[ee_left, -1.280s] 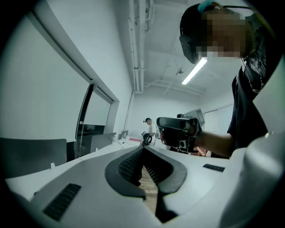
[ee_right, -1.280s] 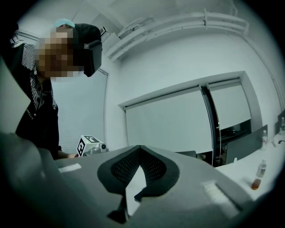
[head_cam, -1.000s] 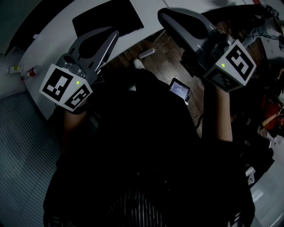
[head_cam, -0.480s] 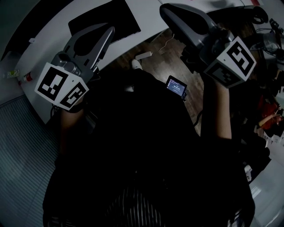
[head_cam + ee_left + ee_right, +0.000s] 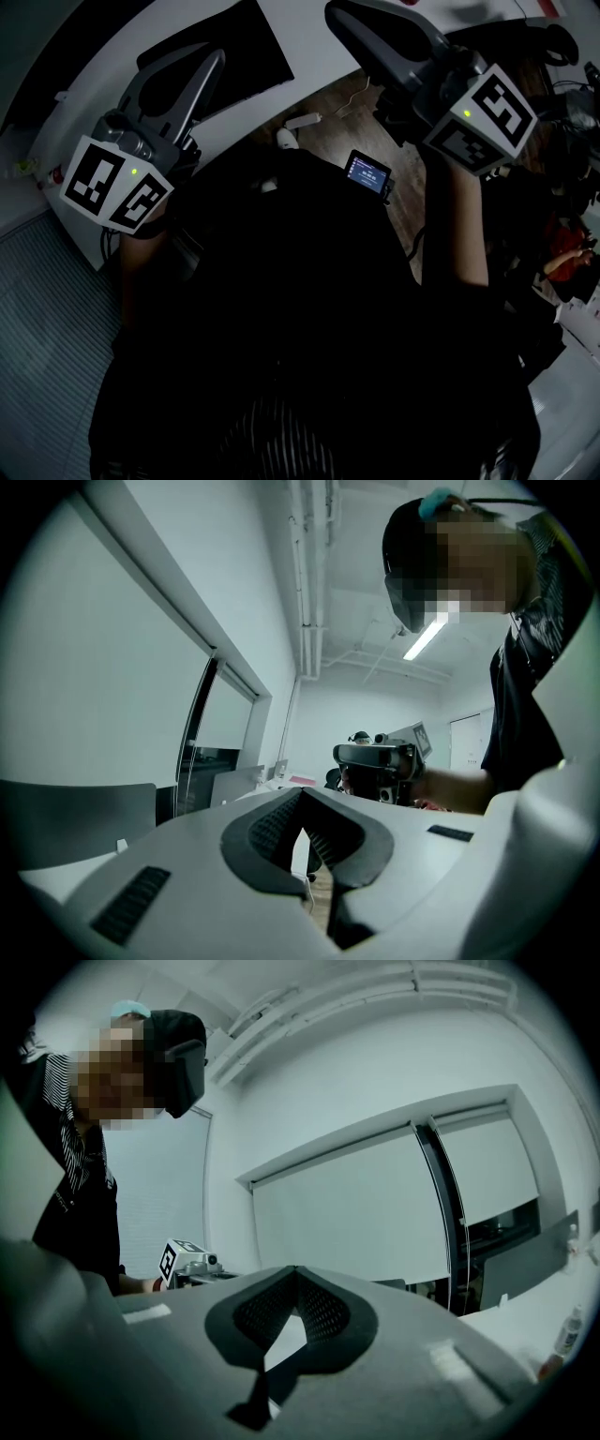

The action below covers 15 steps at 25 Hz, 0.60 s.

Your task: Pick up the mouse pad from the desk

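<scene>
The black mouse pad (image 5: 253,45) lies flat on the white desk (image 5: 309,39) at the far left of the head view, with nothing resting on it. The left gripper (image 5: 217,54) points toward it, and its tip overlaps the pad's left part in that view; no picture shows any contact. In the left gripper view, the left gripper (image 5: 300,795) has its dark ribbed pads meeting at the tip, so the jaws are closed with nothing between them, and it looks out over the room rather than down at the pad. The right gripper (image 5: 339,11) reaches over the desk's near edge to the right of the pad, apart from it. In the right gripper view, the right gripper (image 5: 295,1272) also has its jaws closed and empty. Each gripper carries a marker cube, the left one (image 5: 114,183) at the near left and the right one (image 5: 478,112) at the near right. The person's dark clothing fills the middle of the head view, with a small lit screen (image 5: 367,174) at the waist. Beyond it is wooden floor (image 5: 337,117) with a white bar-shaped object (image 5: 302,121) lying on it. A small bottle (image 5: 567,1331) stands on the desk at the right edge of the right gripper view, and pale roller blinds (image 5: 347,1213) cover the wall behind.
</scene>
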### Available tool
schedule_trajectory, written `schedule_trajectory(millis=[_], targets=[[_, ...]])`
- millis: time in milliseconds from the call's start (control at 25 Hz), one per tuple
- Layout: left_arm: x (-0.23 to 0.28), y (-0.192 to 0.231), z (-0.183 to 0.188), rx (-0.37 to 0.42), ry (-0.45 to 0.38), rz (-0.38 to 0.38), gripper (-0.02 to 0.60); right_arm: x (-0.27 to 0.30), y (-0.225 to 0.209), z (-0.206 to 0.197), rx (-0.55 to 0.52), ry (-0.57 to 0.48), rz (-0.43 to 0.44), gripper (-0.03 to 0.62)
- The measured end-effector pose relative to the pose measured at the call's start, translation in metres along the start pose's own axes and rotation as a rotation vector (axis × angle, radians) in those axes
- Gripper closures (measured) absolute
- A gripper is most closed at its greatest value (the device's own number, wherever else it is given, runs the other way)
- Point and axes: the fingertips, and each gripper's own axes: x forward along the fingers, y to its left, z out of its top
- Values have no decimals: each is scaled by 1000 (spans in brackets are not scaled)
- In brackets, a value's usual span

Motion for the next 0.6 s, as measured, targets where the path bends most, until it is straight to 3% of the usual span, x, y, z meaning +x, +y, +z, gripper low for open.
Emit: schedule_trajectory(millis=[360, 600], targets=[[-8, -15, -4, -42, 16, 67, 572, -5, -8, 0, 27, -24, 91, 589], [-10, -11, -9, -76, 39, 151, 572, -8, -19, -3, 55, -32, 127, 589]])
